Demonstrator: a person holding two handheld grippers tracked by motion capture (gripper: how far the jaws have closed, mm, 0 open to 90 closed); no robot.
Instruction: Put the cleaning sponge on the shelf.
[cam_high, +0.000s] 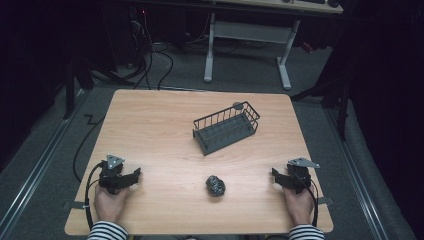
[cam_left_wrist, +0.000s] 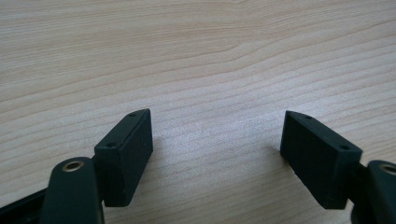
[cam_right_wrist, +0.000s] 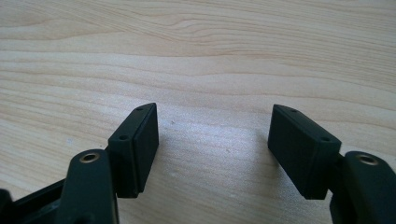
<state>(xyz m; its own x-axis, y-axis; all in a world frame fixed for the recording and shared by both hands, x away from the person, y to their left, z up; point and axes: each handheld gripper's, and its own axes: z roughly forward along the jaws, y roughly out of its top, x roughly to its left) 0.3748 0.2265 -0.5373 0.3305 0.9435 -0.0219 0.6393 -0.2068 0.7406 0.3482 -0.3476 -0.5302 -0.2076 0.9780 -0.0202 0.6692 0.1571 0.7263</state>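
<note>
Wooden surface (cam_high: 165, 125) in dark room; dark crumpled object (cam_high: 215, 185) lies loose near front edge, apart from wire basket (cam_high: 227, 127); left tool (cam_high: 134, 176) and right tool (cam_high: 276, 175) both gaping, empty, resting at corners; pickup judged not started.

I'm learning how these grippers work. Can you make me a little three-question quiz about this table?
1. True or false: the dark lump lies inside the basket.
2. Which gripper is nearer the lump: A) left gripper B) right gripper C) you cannot tell?
3. Fill in: both grippers have their jaws ____, with nothing between them.

Key
1. False. The lump lies on the bare table, nearer the person than the basket.
2. C. It lies about midway between them.
3. Open. Both gripper views show bare wood between the jaws.
</note>
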